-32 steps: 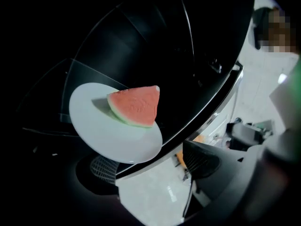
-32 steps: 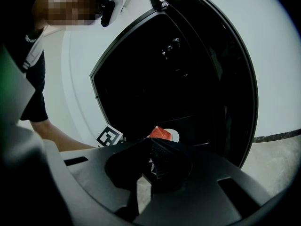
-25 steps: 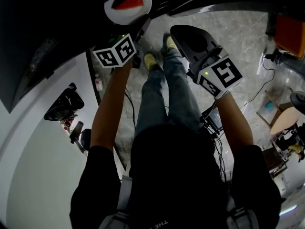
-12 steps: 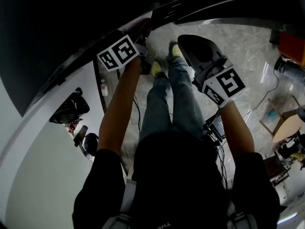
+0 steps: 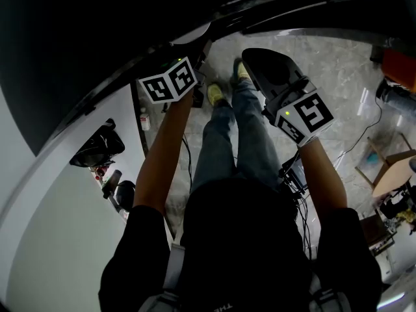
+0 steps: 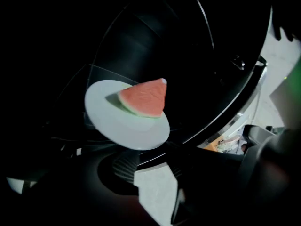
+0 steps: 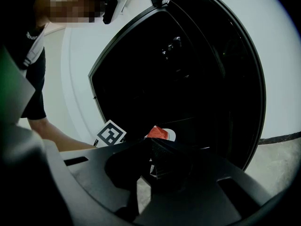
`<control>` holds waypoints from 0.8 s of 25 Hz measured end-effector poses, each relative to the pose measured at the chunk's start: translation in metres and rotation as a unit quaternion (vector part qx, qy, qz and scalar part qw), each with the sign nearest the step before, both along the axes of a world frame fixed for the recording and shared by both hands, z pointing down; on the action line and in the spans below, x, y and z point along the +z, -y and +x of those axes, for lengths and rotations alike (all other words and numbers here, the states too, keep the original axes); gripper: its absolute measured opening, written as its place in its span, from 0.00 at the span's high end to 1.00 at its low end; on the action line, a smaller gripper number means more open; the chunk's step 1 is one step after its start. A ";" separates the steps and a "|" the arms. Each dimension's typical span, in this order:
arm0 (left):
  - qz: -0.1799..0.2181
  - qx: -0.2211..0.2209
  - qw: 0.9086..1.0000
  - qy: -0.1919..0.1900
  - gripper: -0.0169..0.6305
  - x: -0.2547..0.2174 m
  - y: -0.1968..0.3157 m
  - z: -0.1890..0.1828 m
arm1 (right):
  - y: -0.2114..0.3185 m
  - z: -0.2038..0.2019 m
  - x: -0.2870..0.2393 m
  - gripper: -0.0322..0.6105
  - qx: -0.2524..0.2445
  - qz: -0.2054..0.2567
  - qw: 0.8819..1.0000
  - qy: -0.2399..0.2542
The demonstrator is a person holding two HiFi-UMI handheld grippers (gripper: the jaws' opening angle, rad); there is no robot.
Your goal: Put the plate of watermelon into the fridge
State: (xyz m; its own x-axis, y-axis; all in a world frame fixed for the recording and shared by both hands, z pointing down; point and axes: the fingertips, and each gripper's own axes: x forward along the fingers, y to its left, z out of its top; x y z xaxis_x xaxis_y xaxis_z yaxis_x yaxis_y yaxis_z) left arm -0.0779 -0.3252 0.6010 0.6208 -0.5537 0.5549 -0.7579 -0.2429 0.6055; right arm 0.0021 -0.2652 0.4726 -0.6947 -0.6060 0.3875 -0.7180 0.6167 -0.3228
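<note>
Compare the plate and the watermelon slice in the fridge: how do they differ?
Colour: the plate is plain white, while the watermelon slice is red with a green rind.
Shape: the plate is round and flat, the slice a wedge.
Size: the plate is wider, and the slice covers only part of it, off-centre.
Support: the slice lies on the plate.
Shared: both are inside the dark fridge.

Head looks down; 2 gripper views share plate (image 6: 121, 128).
</note>
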 end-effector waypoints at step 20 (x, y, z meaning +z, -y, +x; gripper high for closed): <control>-0.033 0.039 0.999 0.021 0.95 -0.028 -0.048 0.013 | -0.002 0.025 -0.047 0.93 0.015 0.031 0.999 0.009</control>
State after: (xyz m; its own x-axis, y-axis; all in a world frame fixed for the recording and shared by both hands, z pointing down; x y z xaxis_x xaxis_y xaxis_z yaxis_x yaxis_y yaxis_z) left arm -0.0649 -0.2774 0.5729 0.6364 -0.4666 0.6142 -0.7628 -0.2628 0.5908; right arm 0.0275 -0.2636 0.4260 -0.6822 -0.6499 0.3351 -0.7311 0.6140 -0.2976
